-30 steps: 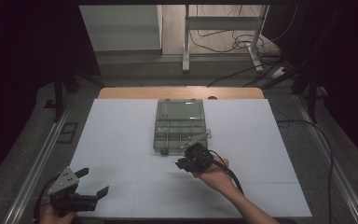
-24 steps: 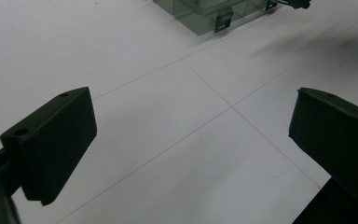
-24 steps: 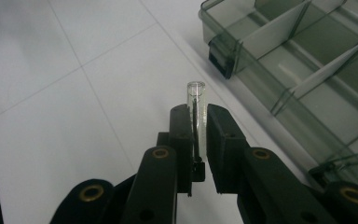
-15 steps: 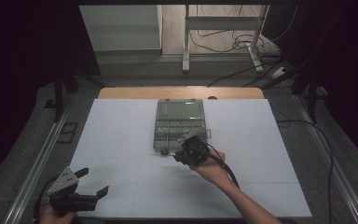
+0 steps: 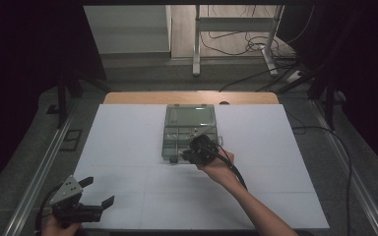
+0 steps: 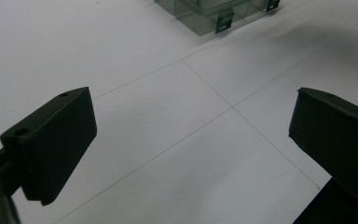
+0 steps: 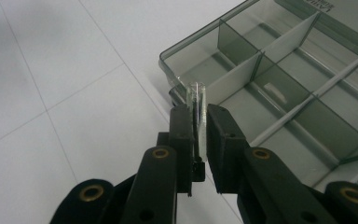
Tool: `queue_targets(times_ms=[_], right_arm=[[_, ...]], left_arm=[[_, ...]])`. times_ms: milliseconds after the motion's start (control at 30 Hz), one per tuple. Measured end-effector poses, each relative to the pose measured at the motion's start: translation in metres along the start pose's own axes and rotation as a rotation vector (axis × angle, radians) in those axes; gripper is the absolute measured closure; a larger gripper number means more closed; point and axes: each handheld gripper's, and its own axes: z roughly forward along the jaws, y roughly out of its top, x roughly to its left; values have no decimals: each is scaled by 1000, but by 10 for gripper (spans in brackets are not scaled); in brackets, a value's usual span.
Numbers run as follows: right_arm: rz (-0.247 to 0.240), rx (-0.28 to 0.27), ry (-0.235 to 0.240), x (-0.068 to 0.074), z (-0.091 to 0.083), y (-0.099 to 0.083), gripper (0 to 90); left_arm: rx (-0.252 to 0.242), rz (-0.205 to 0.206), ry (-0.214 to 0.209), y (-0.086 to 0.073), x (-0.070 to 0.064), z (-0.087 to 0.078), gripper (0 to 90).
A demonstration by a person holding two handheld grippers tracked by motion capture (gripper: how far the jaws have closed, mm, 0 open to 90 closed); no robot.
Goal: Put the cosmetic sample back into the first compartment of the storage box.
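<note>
A clear grey compartment box [image 5: 189,129] lies open at the table's middle, its lid folded back. My right gripper [image 5: 184,157] hovers at the box's near edge, shut on a small clear tube [image 7: 196,99]. In the right gripper view the tube stands upright between the jaws of the right gripper [image 7: 198,127], just outside the near corner of the box [image 7: 192,45]. One compartment holds a small clear piece [image 7: 272,88]. My left gripper [image 5: 97,191] sits at the table's near left corner, open and holding nothing. In the left gripper view, the left gripper [image 6: 193,126] spreads its jaws wide over bare white table, with the box [image 6: 214,13] far ahead.
The white table surface [image 5: 128,147] is marked with thin grid lines. A wooden strip [image 5: 138,97] runs along its far edge. Metal rails [image 5: 39,172] flank both sides. Cables and a desk frame [image 5: 236,34] lie beyond the table.
My right gripper has moved forward and a little left with the tube, reaching the box's near edge. The left gripper has stayed in place.
</note>
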Motion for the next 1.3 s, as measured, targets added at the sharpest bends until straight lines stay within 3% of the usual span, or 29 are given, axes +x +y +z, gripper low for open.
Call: queue_targets(times_ms=[1300], right_arm=[[52,-24,-70,-29,32,38,803]], left_arm=[[-2,-24,-3,0,3,0,13]])
